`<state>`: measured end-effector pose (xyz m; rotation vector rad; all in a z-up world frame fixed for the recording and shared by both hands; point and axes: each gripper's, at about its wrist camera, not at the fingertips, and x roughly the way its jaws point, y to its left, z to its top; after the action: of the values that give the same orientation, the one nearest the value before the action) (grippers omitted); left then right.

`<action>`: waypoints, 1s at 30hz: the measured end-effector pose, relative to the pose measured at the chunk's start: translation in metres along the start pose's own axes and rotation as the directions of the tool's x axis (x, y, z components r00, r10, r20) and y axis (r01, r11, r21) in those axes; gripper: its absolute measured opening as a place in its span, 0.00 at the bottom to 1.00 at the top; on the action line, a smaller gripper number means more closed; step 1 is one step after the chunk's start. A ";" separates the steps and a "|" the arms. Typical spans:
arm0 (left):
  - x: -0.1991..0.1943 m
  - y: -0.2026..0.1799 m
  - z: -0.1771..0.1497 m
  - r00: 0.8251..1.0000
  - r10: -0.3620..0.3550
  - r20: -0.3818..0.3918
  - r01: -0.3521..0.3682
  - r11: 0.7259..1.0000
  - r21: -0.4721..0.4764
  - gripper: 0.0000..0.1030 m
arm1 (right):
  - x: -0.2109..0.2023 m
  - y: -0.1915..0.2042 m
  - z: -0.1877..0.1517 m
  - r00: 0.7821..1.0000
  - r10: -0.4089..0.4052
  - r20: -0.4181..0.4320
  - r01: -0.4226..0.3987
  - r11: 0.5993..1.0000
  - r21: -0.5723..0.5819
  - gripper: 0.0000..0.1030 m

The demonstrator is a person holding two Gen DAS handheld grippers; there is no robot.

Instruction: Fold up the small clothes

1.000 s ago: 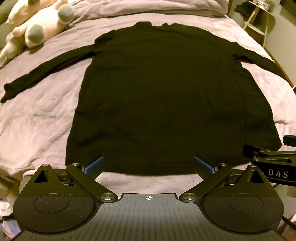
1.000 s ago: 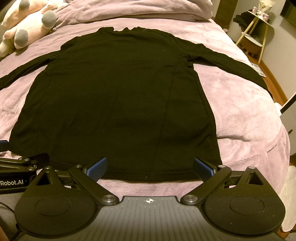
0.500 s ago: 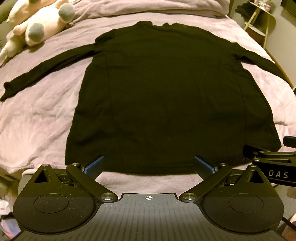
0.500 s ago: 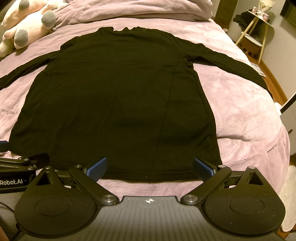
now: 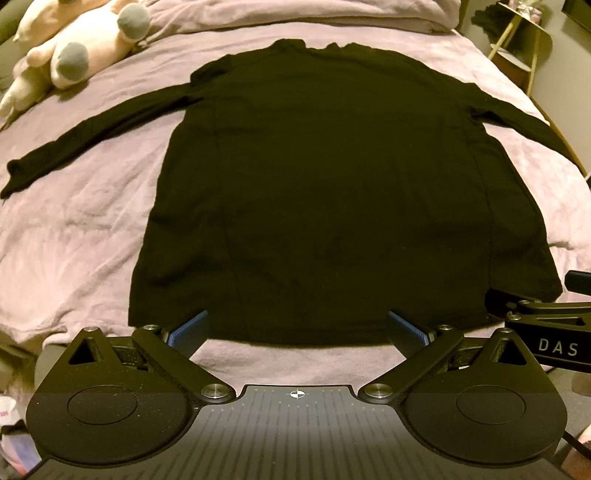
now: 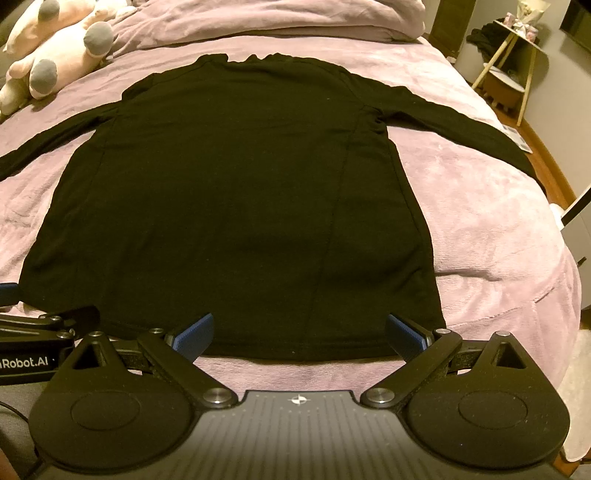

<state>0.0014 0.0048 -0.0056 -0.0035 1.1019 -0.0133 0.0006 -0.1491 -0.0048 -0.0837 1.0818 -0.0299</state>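
Observation:
A black long-sleeved top [image 5: 325,192] lies flat on the pink bed cover, hem toward me, collar at the far end, both sleeves spread out sideways. It also fills the right wrist view [image 6: 240,206]. My left gripper [image 5: 297,330] is open and empty, just short of the hem near its left half. My right gripper [image 6: 299,334] is open and empty, just short of the hem near its right half. Each gripper's side shows in the other's view, the right one [image 5: 543,332] and the left one [image 6: 33,343].
A pink and grey plush toy [image 5: 74,48] lies at the bed's far left, also in the right wrist view [image 6: 55,48]. Pillows [image 6: 280,18] line the head of the bed. A small side table [image 6: 509,62] stands off the bed's right edge.

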 end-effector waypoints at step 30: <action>0.004 0.002 0.001 1.000 0.011 -0.023 -0.012 0.999 -0.031 1.00 | 0.004 -0.012 -0.001 0.992 0.127 0.018 -0.127 0.990 0.055 0.96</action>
<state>0.0039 0.0066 -0.0092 -0.0253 1.1245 0.0141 0.0016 -0.1617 -0.0077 0.0357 1.0694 0.0548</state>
